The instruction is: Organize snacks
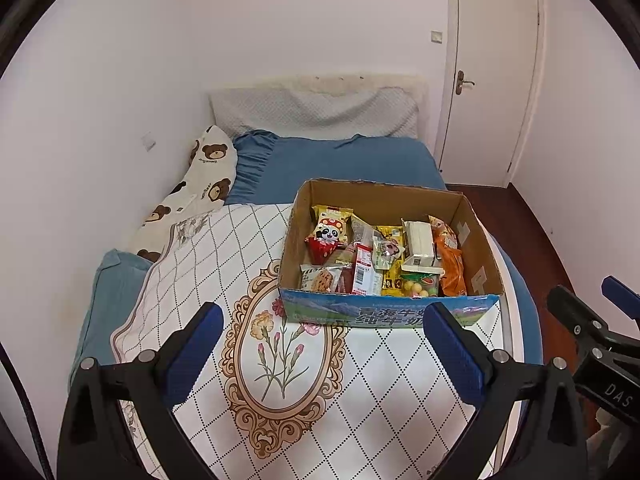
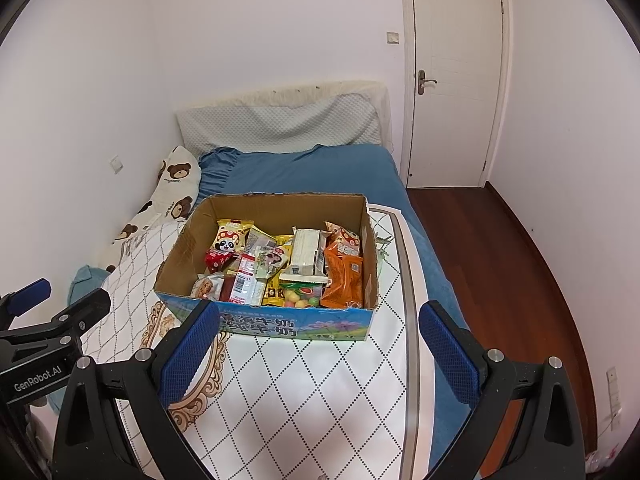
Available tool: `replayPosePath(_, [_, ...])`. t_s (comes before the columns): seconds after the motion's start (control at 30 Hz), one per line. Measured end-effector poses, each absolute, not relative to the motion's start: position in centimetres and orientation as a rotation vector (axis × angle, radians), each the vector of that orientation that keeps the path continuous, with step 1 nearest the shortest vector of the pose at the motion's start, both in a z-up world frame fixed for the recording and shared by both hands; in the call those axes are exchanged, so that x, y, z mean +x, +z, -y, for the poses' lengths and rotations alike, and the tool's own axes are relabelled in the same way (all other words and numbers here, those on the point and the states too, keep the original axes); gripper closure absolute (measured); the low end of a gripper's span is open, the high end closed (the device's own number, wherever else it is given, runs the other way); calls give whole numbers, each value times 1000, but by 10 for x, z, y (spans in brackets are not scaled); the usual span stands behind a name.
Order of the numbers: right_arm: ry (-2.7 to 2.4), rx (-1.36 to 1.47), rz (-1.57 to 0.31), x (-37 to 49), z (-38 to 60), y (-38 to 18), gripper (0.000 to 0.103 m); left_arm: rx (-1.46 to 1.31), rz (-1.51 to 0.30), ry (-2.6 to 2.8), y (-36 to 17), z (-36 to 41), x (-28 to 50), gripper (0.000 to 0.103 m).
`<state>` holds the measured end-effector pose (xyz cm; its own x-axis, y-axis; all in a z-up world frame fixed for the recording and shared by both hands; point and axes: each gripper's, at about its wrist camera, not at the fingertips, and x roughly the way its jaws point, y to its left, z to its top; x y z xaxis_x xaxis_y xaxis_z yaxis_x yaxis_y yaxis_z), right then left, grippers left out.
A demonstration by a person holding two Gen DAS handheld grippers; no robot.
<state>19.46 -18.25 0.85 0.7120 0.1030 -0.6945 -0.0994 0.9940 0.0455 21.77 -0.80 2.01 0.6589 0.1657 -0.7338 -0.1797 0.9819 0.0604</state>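
Note:
An open cardboard box (image 1: 478, 236) with a blue printed front stands on a white patterned cloth on the bed; it also shows in the right wrist view (image 2: 180, 248). It holds several snack packs: a panda packet (image 1: 331, 229), an orange bag (image 1: 452, 264), a white carton (image 1: 419, 240), a candy bag (image 1: 416, 285). My left gripper (image 1: 323, 322) is open and empty, in front of the box and above the cloth. My right gripper (image 2: 320, 322) is open and empty, in front of the box's front wall.
The white cloth (image 1: 360, 380) covers a blue bed (image 1: 340, 160). A bear-print pillow (image 1: 208, 172) lies by the left wall. A grey headboard cushion (image 1: 316, 112) is at the far end. A white door (image 2: 456, 80) and wooden floor (image 2: 500, 260) are to the right.

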Motion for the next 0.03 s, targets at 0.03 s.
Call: replayPosePath(0.03, [114, 5, -769, 194, 182, 10, 1, -18, -828, 197, 20, 8, 218, 0])
